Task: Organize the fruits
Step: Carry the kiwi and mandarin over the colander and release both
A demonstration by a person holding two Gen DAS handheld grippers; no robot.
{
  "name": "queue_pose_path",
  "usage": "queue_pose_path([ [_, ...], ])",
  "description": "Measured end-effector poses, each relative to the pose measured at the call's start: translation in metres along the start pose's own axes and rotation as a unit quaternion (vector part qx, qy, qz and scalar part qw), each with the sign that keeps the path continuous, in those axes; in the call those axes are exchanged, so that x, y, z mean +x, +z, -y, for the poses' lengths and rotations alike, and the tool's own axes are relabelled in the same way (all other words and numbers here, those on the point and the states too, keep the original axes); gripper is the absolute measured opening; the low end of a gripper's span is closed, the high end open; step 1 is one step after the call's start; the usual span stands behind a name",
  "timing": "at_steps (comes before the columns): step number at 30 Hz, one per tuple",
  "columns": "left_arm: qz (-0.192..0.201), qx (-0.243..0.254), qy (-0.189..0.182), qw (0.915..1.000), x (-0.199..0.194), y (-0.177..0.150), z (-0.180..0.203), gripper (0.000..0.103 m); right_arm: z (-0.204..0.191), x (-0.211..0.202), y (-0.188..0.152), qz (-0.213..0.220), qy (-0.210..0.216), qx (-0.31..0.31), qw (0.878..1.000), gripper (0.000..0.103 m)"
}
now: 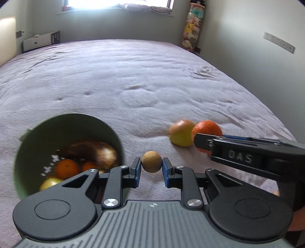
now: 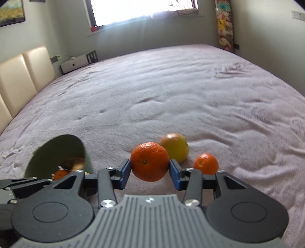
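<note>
My left gripper [image 1: 151, 167] is shut on a small round brown fruit [image 1: 151, 161], held just right of a green bucket [image 1: 38, 133]. The bucket lies tilted on the bed and holds oranges [image 1: 67, 168] and other fruit. My right gripper [image 2: 150, 168] is shut on a large orange [image 2: 149, 161]; it also shows in the left wrist view [image 1: 206, 128]. A yellow-red apple [image 2: 176, 146] lies right behind it on the bed. A smaller orange [image 2: 206, 163] lies to the right. The bucket [image 2: 76, 148] shows at the left of the right wrist view.
The fruits lie on a wide bed with a lilac cover [image 1: 133, 76]. A cream headboard [image 2: 22, 76] stands at the left, a window [image 2: 143, 11] at the far wall. A white bedside cabinet [image 2: 76, 64] and a stack of soft toys [image 1: 192, 28] stand beyond the bed.
</note>
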State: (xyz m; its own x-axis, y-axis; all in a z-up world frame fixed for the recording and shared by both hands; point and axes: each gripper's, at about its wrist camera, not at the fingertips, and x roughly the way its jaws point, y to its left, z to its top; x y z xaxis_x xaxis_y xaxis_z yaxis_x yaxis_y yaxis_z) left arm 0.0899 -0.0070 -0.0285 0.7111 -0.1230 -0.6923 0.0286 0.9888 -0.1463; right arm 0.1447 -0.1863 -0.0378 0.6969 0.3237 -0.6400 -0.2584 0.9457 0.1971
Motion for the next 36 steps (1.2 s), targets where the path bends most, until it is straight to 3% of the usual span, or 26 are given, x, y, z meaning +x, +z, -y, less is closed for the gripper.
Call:
queue_pose_path([
  [8,0.017,-0.039,0.026,0.9987,-0.022,0.011,-0.040,0.025,-0.033,-0.018,0.005,0.011,0.026,-0.032,0.999,0.042],
  [17,0.003,-0.085,0.044,0.9954,-0.026,0.014,-0.086,0.025,-0.071,-0.011,0.003,0.004,0.061,-0.072,0.996,0.042],
  [24,-0.009,-0.120,0.045,0.9918,-0.022,0.011,-0.118,0.025,-0.102,0.004,-0.003,-0.004,0.086,-0.116,0.989,0.042],
  [36,-0.039,-0.191,0.023,0.9805,0.001,0.000,-0.161,0.025,-0.122,0.048,-0.014,-0.043,0.119,-0.128,0.984,0.042],
])
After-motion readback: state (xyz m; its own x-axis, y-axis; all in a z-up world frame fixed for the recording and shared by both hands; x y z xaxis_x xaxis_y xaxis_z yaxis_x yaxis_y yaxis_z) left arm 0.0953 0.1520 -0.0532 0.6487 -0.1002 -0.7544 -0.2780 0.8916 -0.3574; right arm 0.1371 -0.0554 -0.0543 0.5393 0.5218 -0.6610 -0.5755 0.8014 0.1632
